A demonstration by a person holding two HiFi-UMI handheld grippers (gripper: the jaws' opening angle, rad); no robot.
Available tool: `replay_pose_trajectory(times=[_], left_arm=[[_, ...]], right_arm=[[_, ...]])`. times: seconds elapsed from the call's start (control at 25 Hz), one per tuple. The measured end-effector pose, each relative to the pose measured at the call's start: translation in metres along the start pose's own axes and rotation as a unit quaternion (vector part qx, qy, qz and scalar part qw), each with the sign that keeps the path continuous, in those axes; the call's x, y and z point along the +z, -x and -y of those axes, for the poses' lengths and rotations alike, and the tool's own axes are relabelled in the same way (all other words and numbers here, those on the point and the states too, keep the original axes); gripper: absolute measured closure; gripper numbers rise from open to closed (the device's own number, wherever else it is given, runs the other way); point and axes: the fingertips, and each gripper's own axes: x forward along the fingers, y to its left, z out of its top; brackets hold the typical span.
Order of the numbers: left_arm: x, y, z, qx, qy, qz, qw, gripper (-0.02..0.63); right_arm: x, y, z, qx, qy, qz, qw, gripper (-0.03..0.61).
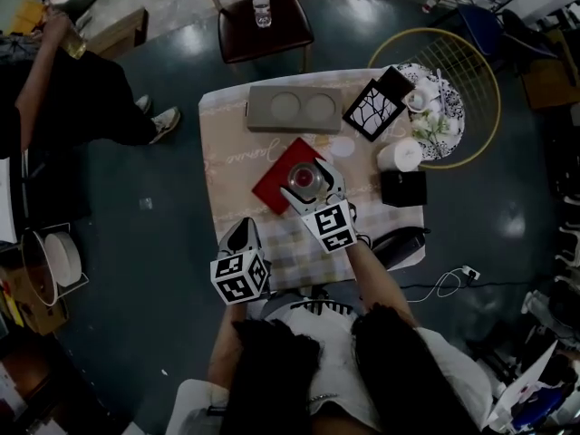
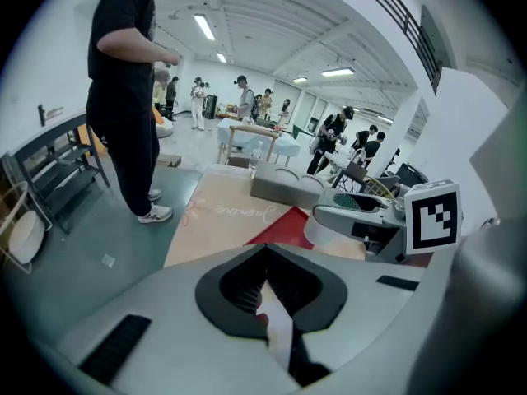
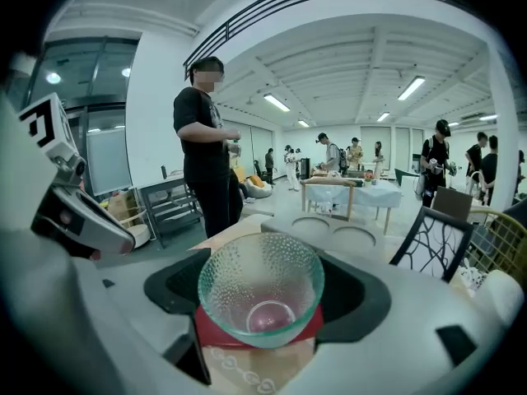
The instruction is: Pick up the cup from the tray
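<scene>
A clear dimpled glass cup (image 1: 306, 179) (image 3: 260, 290) sits between the two jaws of my right gripper (image 1: 314, 187) (image 3: 260, 296). Both pads rest against its sides, so the gripper is shut on it. Under the cup lies the red tray (image 1: 275, 187) (image 3: 212, 332) (image 2: 284, 229); I cannot tell whether the cup's base still touches it. My left gripper (image 1: 243, 236) (image 2: 265, 250) hangs at the table's near edge, left of the tray. Its jaws are shut with nothing between them.
On the beige table (image 1: 227, 152) a grey block with two round hollows (image 1: 294, 107) lies behind the tray. At the right are a black patterned frame (image 1: 373, 110), a white roll (image 1: 400, 155) and a black box (image 1: 403, 188). A person (image 1: 63, 89) stands left.
</scene>
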Motion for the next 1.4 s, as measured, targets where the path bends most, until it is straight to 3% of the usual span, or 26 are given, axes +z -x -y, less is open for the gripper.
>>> replay_pose_trajectory(times=[0.72,1.4], left_arm=[[0.007,-0.011,0.063,-0.081,-0.071,0.000,0.9942,0.609],[0.014,-0.028,0.077,-0.089,-0.095,-0.006,0.9915,0.609]], right_arm=[[-0.044,0.078,0.051,-0.099,-0.032,-0.019,0.994,0.178],[-0.086,0.082,0.066,-0.108,-0.061,-0.030,0.992,0.178]])
